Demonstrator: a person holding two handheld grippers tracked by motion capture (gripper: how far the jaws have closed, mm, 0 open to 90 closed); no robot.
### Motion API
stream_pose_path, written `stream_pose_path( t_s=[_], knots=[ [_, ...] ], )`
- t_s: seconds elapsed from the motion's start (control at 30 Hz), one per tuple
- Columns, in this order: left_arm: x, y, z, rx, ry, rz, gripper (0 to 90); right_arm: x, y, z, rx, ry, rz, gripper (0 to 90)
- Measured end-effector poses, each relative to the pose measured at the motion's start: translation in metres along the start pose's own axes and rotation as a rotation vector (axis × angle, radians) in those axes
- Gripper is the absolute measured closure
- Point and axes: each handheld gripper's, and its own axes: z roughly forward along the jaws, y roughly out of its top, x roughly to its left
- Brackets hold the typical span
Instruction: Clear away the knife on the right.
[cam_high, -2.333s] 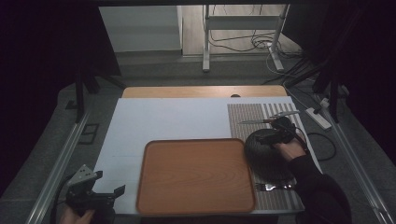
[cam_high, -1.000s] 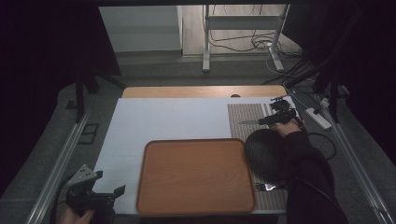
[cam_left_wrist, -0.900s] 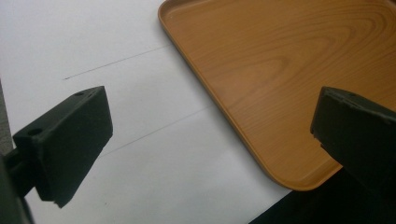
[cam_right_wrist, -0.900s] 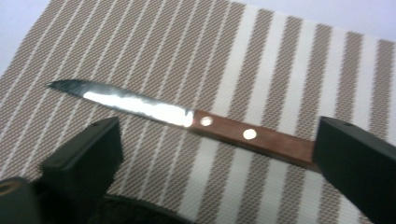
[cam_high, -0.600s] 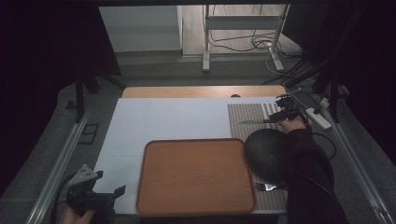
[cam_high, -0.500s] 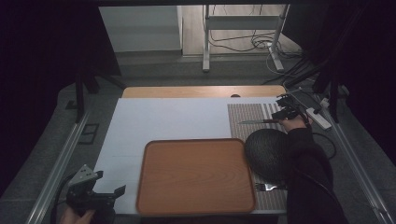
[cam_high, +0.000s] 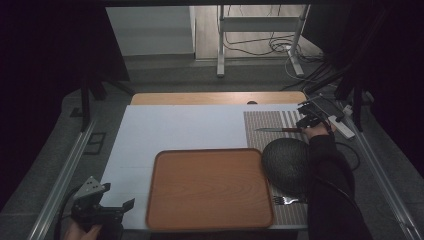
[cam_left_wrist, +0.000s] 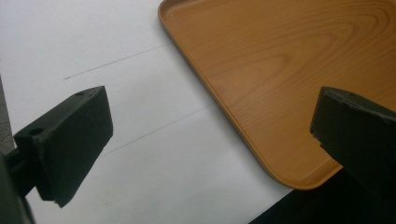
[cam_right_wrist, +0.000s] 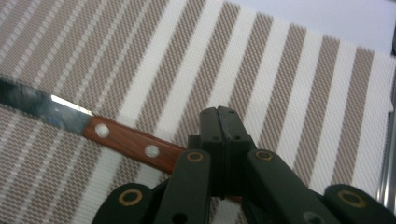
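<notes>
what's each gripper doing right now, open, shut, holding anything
Left gripper: open, holding nothing, beside the tray.
Right gripper: shut on the knife handle.

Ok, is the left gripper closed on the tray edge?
No: the left gripper has its jaws wide apart above the white table, with the wooden tray corner between them, untouched.
</notes>
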Motion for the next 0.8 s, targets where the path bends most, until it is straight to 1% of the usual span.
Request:
stream_pose_path(
  t_s=[0.03,0.13,0.3,0.5,0.57,0.7,0.73,0.8],
  knots=[
    [0.000,0.000,0.000,0.000,0.000,0.001,0.0,-0.001,-0.002,-0.001,-0.004,0.010,0.008,89.5],
    [0.000,0.000,0.000,0.002,0.002,0.003,0.0,-0.001,-0.005,-0.004,0.010,0.027,0.020,89.5],
    [0.000,0.000,0.000,0.002,0.003,0.001,0.0,0.003,-0.011,-0.009,0.037,0.051,0.005,89.5],
    [-0.001,0.000,0.000,0.003,0.003,0.005,0.0,0.005,-0.019,-0.014,0.047,0.081,-0.005,89.5],
    [-0.001,0.000,0.000,0.004,0.003,0.006,0.0,0.007,-0.022,-0.017,0.058,0.090,-0.010,89.5],
    [-0.001,0.000,0.000,0.004,0.005,0.007,0.1,0.011,-0.025,-0.020,0.072,0.097,-0.023,89.5],
    [-0.001,0.000,0.000,0.005,0.005,0.007,0.1,0.012,-0.025,-0.020,0.078,0.091,-0.032,89.5],
    [-0.001,0.001,0.001,0.005,0.005,0.008,0.1,0.012,-0.025,-0.020,0.076,0.090,-0.030,89.5]
  ],
)
